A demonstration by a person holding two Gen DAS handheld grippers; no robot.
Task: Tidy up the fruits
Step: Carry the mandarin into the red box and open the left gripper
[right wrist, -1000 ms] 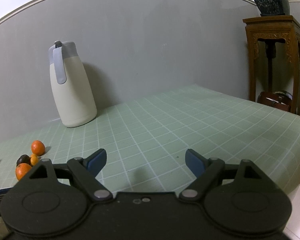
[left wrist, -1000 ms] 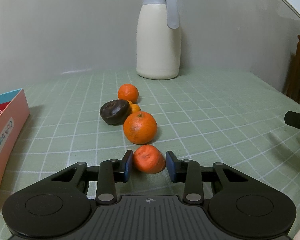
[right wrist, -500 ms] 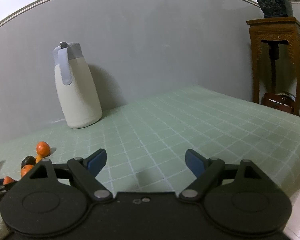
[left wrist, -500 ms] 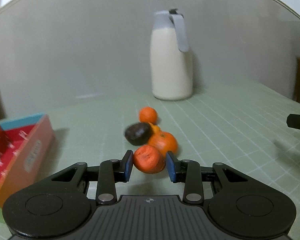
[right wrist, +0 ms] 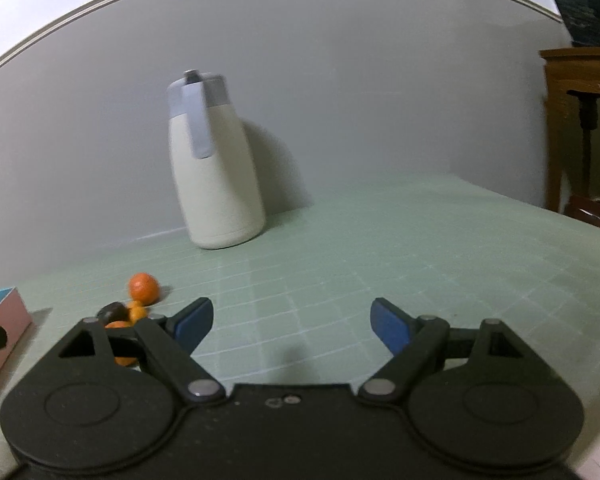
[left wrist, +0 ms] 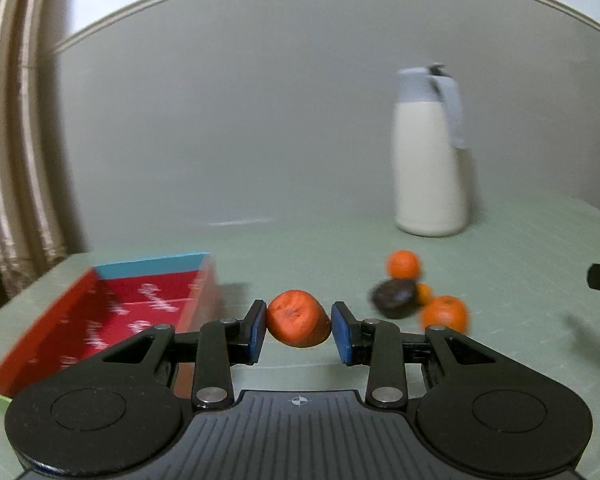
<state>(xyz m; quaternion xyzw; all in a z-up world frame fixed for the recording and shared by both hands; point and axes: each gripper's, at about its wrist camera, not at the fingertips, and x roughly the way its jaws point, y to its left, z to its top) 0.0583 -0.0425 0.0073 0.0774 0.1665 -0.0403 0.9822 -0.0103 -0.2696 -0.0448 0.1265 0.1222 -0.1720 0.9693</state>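
Left gripper [left wrist: 299, 329] clamped on small orange fruit [left wrist: 298, 323], lifted clear of table [left wrist: 520, 264], beside red box [left wrist: 112, 312] at left edge. Best carried over near wall, lowered inside, only then released. Box interior, as far as visible: nothing in it. Right gripper [right wrist: 292, 322] spread wide, nothing between pads. Other fruits [left wrist: 420, 296] clustered mid-table, before jug [left wrist: 430, 160].

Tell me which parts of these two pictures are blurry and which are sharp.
Left wrist view: the left gripper and its held orange are sharp; the jug, red box and loose fruit smear sideways. Right wrist view: right gripper crisp, background mildly soft.
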